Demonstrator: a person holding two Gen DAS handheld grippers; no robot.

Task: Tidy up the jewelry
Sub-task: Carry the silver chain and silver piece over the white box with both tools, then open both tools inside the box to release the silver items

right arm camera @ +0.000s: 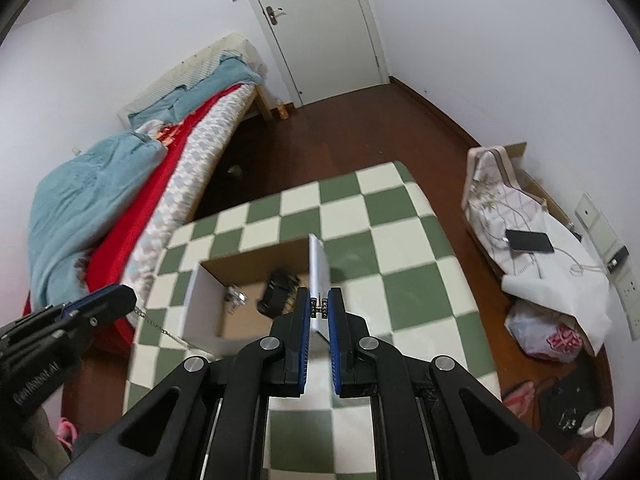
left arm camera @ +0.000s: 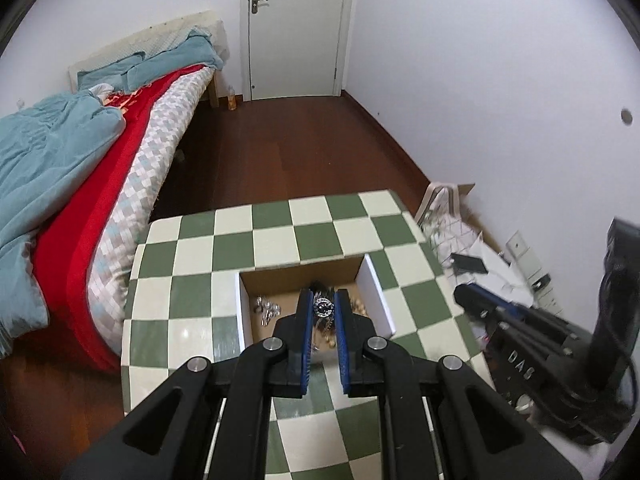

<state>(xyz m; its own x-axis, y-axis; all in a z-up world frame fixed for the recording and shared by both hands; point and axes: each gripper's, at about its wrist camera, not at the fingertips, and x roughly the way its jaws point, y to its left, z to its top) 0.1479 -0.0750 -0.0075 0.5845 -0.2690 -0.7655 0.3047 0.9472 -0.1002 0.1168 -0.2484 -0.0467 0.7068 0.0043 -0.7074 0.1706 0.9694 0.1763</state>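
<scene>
Left wrist view: I see the checkered desk (left arm camera: 276,236), the open box (left arm camera: 376,292) toward its near edge, then my left tongs (left arm camera: 323,308) pinched on a sparkling jewelry piece (left arm camera: 323,307) above it. My right tongs (right arm camera: 319,307) grip a small clasp (right arm camera: 319,306); a chain (right arm camera: 160,326) slants from the left tips toward the box's near-left corner.

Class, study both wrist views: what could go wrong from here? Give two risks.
The chain trailing from the left gripper runs close past the box corner and might snag there or drag other pieces along. The right gripper pinches only a tiny clasp at its very fingertips, so a tug could pull it free.
</scene>
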